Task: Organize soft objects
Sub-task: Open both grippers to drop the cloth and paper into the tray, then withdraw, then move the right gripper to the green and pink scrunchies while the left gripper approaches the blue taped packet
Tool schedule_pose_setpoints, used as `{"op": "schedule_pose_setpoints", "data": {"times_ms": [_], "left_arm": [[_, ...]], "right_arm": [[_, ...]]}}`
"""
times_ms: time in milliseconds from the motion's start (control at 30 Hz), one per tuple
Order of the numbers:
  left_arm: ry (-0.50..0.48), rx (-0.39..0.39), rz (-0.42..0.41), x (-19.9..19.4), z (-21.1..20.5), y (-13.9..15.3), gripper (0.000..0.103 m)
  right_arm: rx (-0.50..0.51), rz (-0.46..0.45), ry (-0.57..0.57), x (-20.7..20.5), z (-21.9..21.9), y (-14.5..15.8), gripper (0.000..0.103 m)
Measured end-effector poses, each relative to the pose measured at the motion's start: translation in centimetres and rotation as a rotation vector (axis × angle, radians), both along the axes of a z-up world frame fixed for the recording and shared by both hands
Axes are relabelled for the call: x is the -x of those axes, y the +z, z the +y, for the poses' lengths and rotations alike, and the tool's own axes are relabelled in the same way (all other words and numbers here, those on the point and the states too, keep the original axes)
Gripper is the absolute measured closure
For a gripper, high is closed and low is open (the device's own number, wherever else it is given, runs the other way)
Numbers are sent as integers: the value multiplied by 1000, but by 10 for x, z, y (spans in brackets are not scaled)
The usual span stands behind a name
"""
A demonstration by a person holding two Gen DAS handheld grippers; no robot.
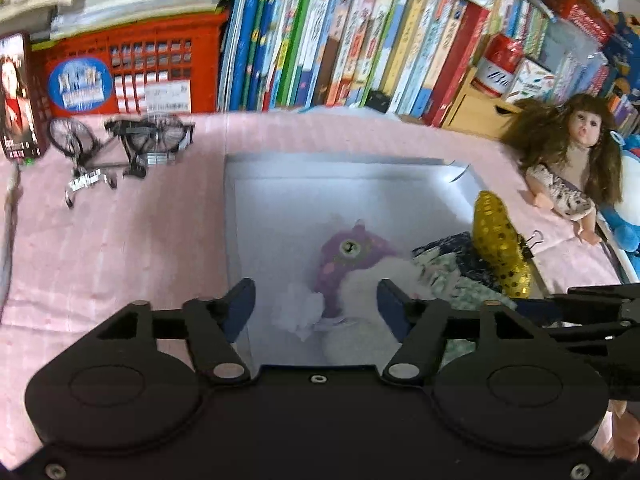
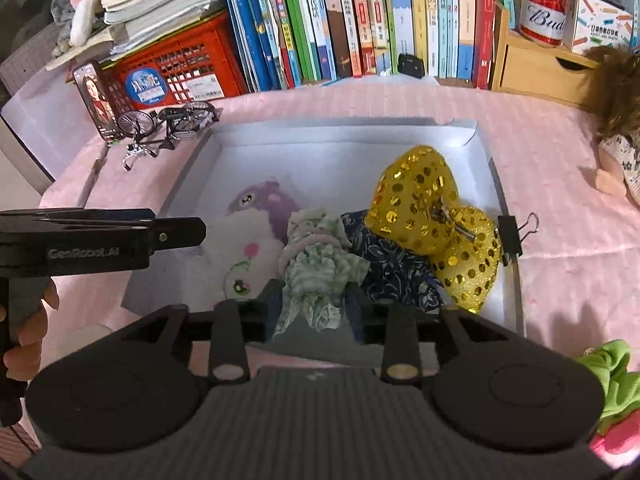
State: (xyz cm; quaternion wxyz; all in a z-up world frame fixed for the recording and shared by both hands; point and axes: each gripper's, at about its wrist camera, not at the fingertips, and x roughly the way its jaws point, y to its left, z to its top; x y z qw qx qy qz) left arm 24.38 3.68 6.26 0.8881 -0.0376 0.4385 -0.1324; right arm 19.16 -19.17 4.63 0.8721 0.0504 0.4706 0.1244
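Fingers L: you're holding them wide, empty, over purple plush.
Fingers R: you're straddling green cloth bundle, part-open, in white tray.

A tray is set on a cloth-covered table. In the tray, a plush toy lies at nine o'clock, a cloth bundle at six, and a sequined heart at three, where a binder clip is fixed to the rim. A toy bicycle is placed at ten o'clock, a doll at two, and books behind at twelve.
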Motion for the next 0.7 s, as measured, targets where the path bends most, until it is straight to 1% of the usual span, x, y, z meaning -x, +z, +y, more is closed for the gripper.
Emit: {"op": "schedule_pose_setpoints", "data": {"times_ms": [67,133,333,500,567,700], "left_arm": [[-6,-13,-31,7,-2,8,28],[-16,-16,-58,14,-2,15,25],[-61,-18,-141,44,-9,37,21],[-108,-21,-221,76,-18,53,19],[-121,-15,-251,90,-21,59,17],[-145,11,-289,116,-25,65,16]], "right_arm": [[-6,-15,2,3,-2,5,45],[-18,-30,3,7,-4,10,43],[-48,-86,-2,24,-15,28,39],[-76,-149,3,45,-29,46,32],[-82,-184,5,55,-35,55,28],[-81,-240,5,73,-46,69,24]]}}
